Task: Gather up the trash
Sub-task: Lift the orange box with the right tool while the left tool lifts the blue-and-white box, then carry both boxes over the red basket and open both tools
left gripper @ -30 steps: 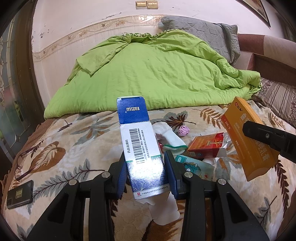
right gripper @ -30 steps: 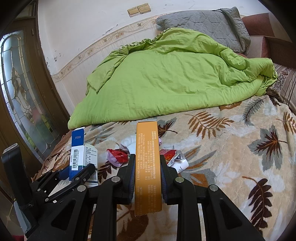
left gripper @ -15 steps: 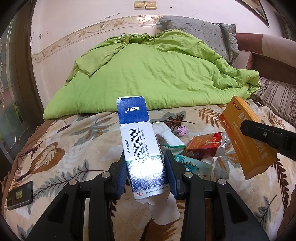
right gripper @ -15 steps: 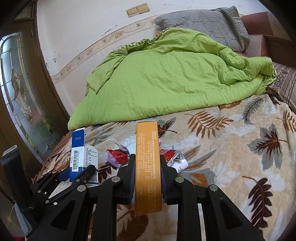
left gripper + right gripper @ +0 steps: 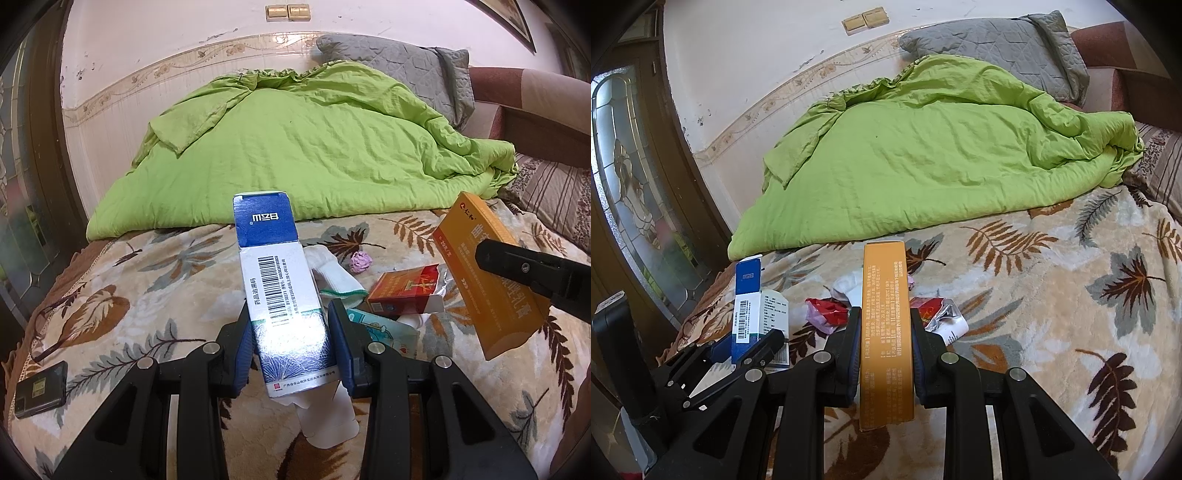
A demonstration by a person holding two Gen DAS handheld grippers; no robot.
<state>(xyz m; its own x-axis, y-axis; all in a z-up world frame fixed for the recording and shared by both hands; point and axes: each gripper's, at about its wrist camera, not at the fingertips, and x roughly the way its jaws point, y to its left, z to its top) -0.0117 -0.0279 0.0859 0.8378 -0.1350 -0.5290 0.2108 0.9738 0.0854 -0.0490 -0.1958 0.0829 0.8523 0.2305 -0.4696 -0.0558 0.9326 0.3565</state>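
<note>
My left tongs pinched the blue-and-white box, my right tongs the orange box; I judged firm, level carrying over the bed best.

Both wrist views low, near bed, facing green quilt.

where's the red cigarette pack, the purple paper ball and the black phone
red cigarette pack [image 5: 400,291], left wrist view, on its red front face
purple paper ball [image 5: 361,261], left wrist view, on the middle of the crumpled wad
black phone [image 5: 40,389], left wrist view, on its dark back, lower left on the blanket
</note>
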